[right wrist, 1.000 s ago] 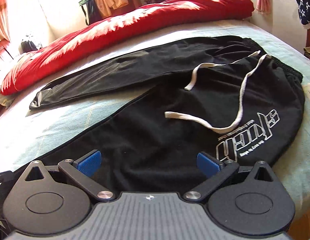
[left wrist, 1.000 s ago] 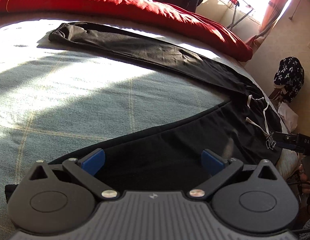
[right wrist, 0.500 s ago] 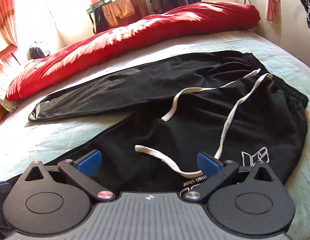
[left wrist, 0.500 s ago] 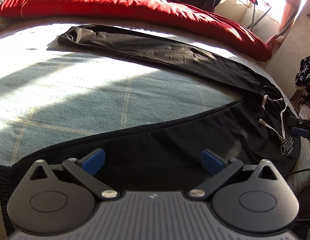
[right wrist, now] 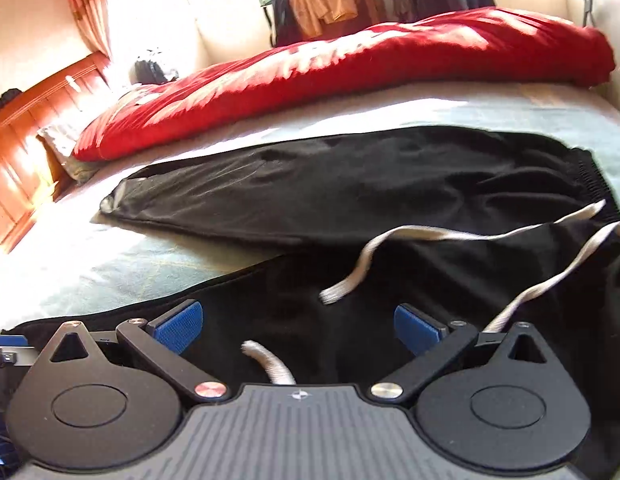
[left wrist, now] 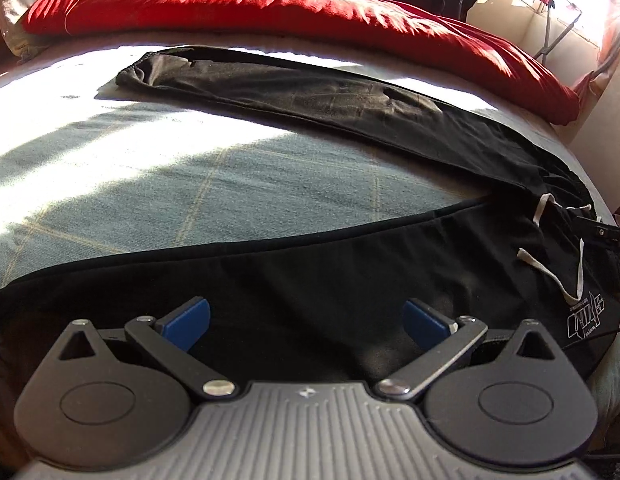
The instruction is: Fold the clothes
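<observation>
Black cotton sweatpants (left wrist: 350,280) with a white drawstring (right wrist: 422,240) lie spread on the pale blue-green checked bedcover (left wrist: 189,184), legs splayed in a V: the far leg runs along the rolled red duvet (left wrist: 310,12), the near leg passes under my fingers. My left gripper (left wrist: 305,320) hovers low over the near leg, blue pads (left wrist: 185,322) spread wide and holding nothing. My right gripper (right wrist: 297,322) sits over the waist end, likewise parted and empty, one cord end lying between its pads. Between the two legs the bedcover is bare, giving clear room; the waistband (right wrist: 594,184) lies close to the bed's right edge, and the far cuff (left wrist: 137,74) ends just short of the duvet. Compared with a second ago, my right gripper has come lower and closer, so the printed white logo has slipped out of its view, while my left sits nearer the near leg's cuff end.
</observation>
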Demonstrator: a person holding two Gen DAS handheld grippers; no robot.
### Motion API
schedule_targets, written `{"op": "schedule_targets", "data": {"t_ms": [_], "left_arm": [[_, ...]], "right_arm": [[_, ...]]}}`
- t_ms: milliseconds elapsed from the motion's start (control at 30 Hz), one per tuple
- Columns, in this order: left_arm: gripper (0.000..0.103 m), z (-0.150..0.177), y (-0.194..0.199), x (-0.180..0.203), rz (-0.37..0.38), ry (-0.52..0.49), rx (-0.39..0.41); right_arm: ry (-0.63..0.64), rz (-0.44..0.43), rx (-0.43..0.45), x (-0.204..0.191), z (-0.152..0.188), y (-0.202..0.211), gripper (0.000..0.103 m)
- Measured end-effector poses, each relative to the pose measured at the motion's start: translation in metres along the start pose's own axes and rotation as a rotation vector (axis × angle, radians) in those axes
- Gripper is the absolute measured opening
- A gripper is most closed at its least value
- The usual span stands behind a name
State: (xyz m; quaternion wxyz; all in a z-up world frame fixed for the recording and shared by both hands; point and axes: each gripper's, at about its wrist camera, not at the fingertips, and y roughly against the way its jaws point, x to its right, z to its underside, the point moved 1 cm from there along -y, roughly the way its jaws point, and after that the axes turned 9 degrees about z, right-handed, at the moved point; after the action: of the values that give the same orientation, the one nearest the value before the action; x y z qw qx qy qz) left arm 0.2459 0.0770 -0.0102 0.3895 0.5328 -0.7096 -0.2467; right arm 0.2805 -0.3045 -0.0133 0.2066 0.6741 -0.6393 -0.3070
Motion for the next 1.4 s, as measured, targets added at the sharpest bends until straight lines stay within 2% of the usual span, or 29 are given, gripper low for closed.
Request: {"op": "schedule_targets", "data": {"t_ms": [67,167,267,400,767,1033,1167,1267,1400], "left_arm": [[0.102,-0.007,-0.007,0.013,0.019,-0.030,-0.004],[0.102,-0.013,-0.020,0.029,0.016,-0.072,-0.032],[0.102,-0.016,-0.028,0.039,0.021,-0.097,-0.046],[0.102,-0.016,-0.035,0.046,0.023,-0.099,-0.066],[0.102,-0.021,-0.048,0.055,0.031,-0.115,-0.088],[0.102,-0.020,-0.052,0.051,0.039,-0.109,-0.100],[0.102,-0.020,-0.047,0.046,0.040,-0.103,-0.083],[0.102,-0.021,-0.044,0.043,0.040,-0.102,-0.077],[0.102,-0.019,-0.045,0.043,0.043,-0.114,-0.080]], "right_arm": [[-0.026,0.105,0.036,0.029,-0.003,0.005,0.103],[-0.125,0.192,0.024,0.075,0.001,0.000,0.103],[-0.204,0.232,-0.027,0.107,0.015,-0.011,0.103],[-0.245,0.257,-0.087,0.126,0.035,-0.019,0.103],[-0.245,0.247,-0.101,0.130,0.040,-0.017,0.103],[-0.130,0.267,-0.088,0.120,0.045,-0.018,0.103],[-0.128,0.271,-0.108,0.120,0.036,-0.004,0.103],[-0.168,0.215,-0.044,0.115,0.028,0.015,0.103],[-0.191,0.053,0.009,0.098,0.017,0.019,0.103]]}}
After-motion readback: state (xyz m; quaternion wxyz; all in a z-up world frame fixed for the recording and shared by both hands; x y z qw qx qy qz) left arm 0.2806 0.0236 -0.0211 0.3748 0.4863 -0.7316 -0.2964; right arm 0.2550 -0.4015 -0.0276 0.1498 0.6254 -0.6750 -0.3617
